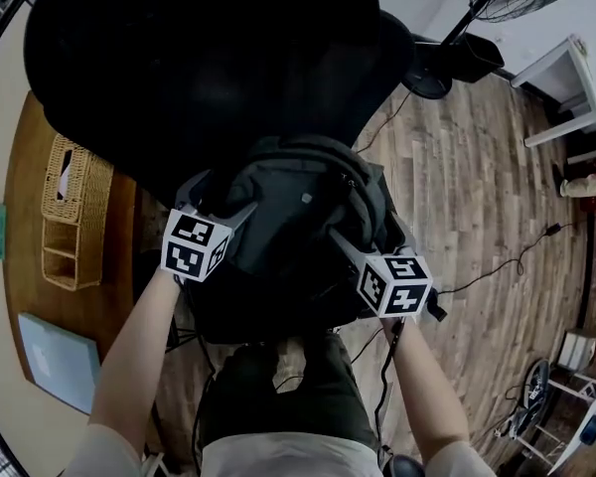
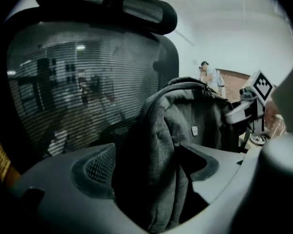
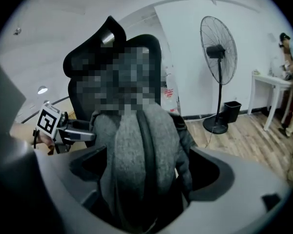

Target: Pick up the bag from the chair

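A dark grey backpack (image 1: 298, 212) stands upright in front of the black mesh-backed office chair (image 1: 209, 58). Whether it still rests on the seat is hidden. My left gripper (image 1: 240, 217) holds the bag's left side; in the left gripper view a grey fabric fold (image 2: 158, 145) fills the space between the jaws of the left gripper (image 2: 149, 167). My right gripper (image 1: 343, 241) grips the bag's right side. In the right gripper view, the bag's padded edge (image 3: 136, 150) is squeezed between the jaws of the right gripper (image 3: 146, 165). Both grippers are shut on the bag.
A wicker basket (image 1: 74, 212) and a pale flat panel (image 1: 55, 361) lie on the wooden surface at left. A standing fan (image 3: 218, 50), a black bin (image 3: 232, 111) and a white table (image 1: 576, 87) stand at right. Cables (image 1: 497, 266) run across the wood floor. A person (image 2: 212, 77) stands far off.
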Available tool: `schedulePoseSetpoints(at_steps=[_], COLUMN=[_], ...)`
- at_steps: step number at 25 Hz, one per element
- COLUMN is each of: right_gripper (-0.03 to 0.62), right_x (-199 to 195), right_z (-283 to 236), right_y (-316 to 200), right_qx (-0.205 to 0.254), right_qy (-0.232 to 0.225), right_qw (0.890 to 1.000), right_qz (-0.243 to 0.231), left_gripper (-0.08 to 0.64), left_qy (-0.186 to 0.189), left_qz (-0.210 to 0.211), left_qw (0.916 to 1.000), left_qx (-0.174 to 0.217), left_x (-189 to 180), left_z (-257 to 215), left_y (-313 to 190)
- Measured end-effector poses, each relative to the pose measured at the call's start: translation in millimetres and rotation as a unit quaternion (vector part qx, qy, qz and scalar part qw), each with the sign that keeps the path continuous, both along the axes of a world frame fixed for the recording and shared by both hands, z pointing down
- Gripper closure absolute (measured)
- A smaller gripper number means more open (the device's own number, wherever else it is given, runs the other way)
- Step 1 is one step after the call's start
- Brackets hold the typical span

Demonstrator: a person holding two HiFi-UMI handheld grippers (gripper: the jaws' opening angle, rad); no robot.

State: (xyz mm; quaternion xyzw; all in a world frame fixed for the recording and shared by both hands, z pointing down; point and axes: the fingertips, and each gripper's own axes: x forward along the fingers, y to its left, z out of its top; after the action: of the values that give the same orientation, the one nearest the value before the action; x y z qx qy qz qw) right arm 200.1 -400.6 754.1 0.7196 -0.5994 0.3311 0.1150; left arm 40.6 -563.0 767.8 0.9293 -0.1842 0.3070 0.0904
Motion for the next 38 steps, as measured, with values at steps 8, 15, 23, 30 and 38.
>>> schedulePoseSetpoints(at_steps=[8,15,23,30,38], right_gripper=[0.089,0.251,0.444,0.485,0.488], right_x=[5,-6,-23,-43,-66], right_z=[24,22,-1,-81,-213], right_y=[3,-5,10,10,9], right_qx=[0.010,0.005,0.010,0.048,0.087], right_qy=[-0.020,-0.029,-0.056,-0.039,-0.005], right_qw=[1.000,0.999,0.998,0.997,0.989], right_qz=[0.019,-0.016,-0.010,-0.048,-0.115], left_gripper=[0.242,0.333,0.428,0.442,0.443], left_qy=[0.043,0.033,0.023,0.060,0.102], left_qz=[0.004,0.028,0.006,-0.036,-0.070], left_qw=[0.9972,0.9980,0.9993,0.9973,0.9917], left_qx=[-0.060,-0.046,-0.030,-0.022,0.037], left_x=[16,26,5,-21,-59], left_z=[11,12,-13,-90,-221], left_y=[6,10,28,39,52])
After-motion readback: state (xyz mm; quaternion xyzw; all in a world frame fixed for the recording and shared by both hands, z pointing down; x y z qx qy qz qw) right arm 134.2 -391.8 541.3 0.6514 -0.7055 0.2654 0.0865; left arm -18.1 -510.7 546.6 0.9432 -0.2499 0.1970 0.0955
